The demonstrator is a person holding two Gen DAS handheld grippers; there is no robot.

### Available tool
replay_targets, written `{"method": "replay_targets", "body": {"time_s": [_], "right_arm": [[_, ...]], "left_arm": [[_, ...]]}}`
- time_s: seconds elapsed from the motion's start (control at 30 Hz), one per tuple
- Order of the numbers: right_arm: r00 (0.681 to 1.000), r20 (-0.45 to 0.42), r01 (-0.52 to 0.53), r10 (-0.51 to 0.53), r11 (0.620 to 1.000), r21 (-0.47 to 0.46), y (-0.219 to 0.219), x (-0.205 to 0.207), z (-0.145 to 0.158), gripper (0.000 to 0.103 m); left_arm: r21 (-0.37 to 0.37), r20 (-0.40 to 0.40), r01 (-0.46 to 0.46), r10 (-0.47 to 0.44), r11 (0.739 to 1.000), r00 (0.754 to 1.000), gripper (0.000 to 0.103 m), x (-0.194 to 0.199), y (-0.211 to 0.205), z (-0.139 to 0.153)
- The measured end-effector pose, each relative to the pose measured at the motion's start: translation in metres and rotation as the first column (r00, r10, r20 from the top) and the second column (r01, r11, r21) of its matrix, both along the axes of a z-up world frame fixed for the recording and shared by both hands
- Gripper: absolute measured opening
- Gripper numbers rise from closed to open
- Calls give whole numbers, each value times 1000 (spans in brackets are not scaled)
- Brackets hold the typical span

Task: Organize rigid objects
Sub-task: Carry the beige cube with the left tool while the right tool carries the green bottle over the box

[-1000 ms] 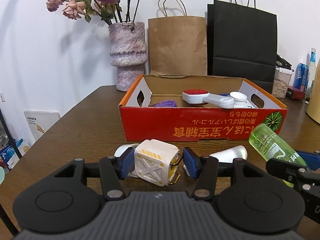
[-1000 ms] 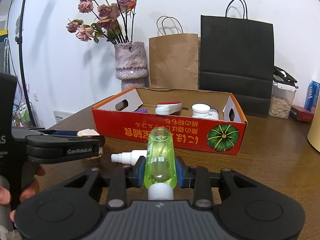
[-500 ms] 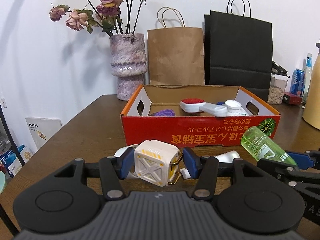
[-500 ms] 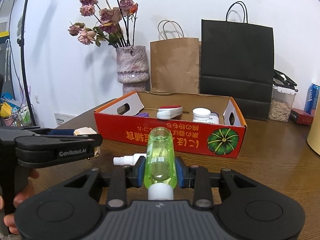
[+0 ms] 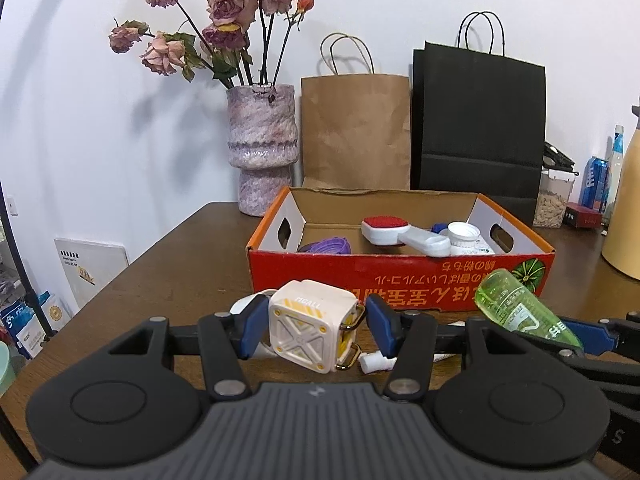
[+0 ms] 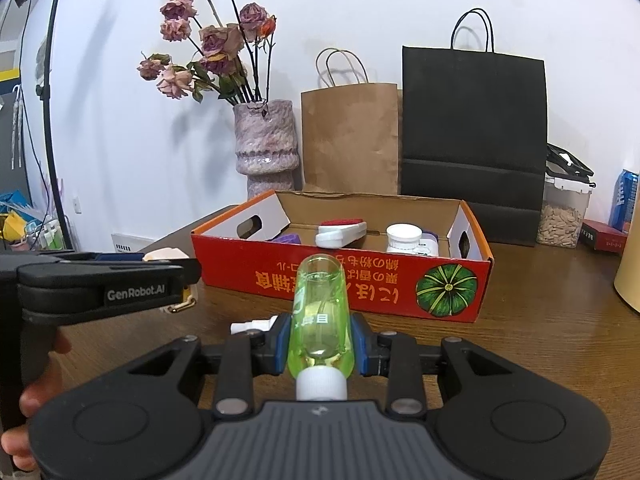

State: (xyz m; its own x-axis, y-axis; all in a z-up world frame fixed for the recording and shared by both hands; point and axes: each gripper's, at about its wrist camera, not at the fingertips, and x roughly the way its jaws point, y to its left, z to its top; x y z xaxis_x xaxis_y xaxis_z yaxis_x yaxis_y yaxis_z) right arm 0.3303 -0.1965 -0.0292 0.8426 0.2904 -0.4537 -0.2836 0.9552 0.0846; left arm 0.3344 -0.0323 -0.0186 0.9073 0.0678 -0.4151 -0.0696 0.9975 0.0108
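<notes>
My left gripper (image 5: pixel 318 330) is shut on a cream cube-shaped device (image 5: pixel 308 326) with yellow stripes and gold rings, held in front of the red cardboard box (image 5: pixel 400 278). My right gripper (image 6: pixel 320 346) is shut on a clear green bottle (image 6: pixel 320 300) whose white cap points back at the camera. In the left wrist view the green bottle (image 5: pixel 516 308) hangs at the right, near the box's front corner. The right wrist view shows the left gripper (image 6: pixel 120 280) at the left, with a hand under it. A white spray bottle (image 6: pixel 252 326) lies on the table between the grippers.
The box (image 6: pixel 340 276) holds a red-topped white brush (image 5: pixel 384 228), a white jar (image 5: pixel 462 234) and a purple item (image 5: pixel 324 246). Behind it stand a vase of dried roses (image 5: pixel 262 148), a brown bag (image 5: pixel 356 132) and a black bag (image 5: pixel 480 128). A seed container (image 6: pixel 562 216) stands at the right.
The left gripper has tipped upward a little with the cube, so the box sits lower and smaller in its view. The right gripper has kept still. Both grips are unchanged.
</notes>
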Motion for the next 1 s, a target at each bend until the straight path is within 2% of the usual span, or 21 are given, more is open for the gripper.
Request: {"method": "replay_targets", "body": {"time_s": [0.53,0.8,1.0], "right_arm": [[1000,8,1,-1,1000,11,-1,-2,3,30],[1000,4,0,0,1000,12,-1,-2,3,30],[1000,7,2,-2,1000,16,-2,-2,3,30]], "left_arm": [[-32,1,11,-11,999,1000,55,-3,-4,6],[-75,-135,1,-11,997,991,55,18,5,-18],[-107,-191,11,-31,994,981,55,23,8,-30]]}}
